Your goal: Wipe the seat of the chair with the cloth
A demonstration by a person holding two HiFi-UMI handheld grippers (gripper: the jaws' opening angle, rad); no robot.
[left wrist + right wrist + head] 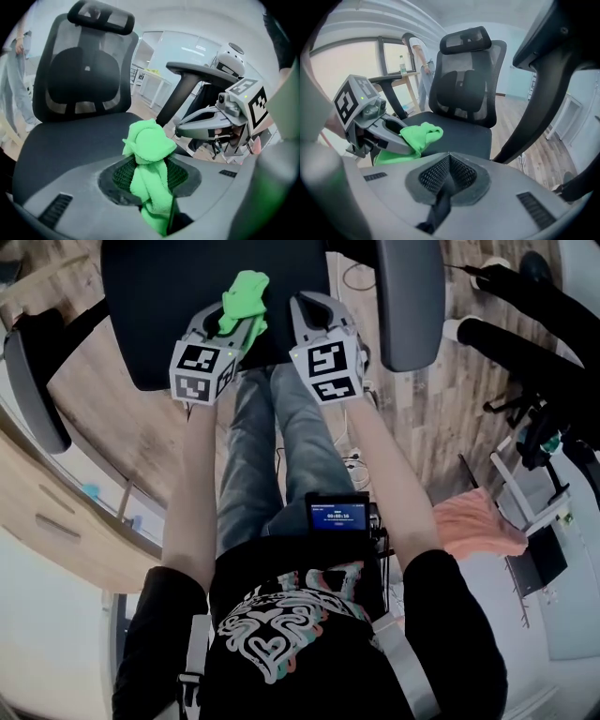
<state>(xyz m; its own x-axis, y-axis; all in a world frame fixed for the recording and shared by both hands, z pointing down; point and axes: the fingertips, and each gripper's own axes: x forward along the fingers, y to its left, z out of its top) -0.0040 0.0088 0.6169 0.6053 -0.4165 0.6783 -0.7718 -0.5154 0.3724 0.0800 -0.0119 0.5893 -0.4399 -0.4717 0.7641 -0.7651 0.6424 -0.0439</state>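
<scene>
Left tool [153, 183], green cloth [149, 149] between its jaws

An office: a black mesh swivel chair [84, 70] on wood-plank flooring [427, 418], a white desk [154, 79] and a large window [347, 63] behind.

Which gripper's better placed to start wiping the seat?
Left. The left gripper is shut on the green cloth, over the front of the chair seat. The right gripper is shut with nothing between its jaws.
</scene>
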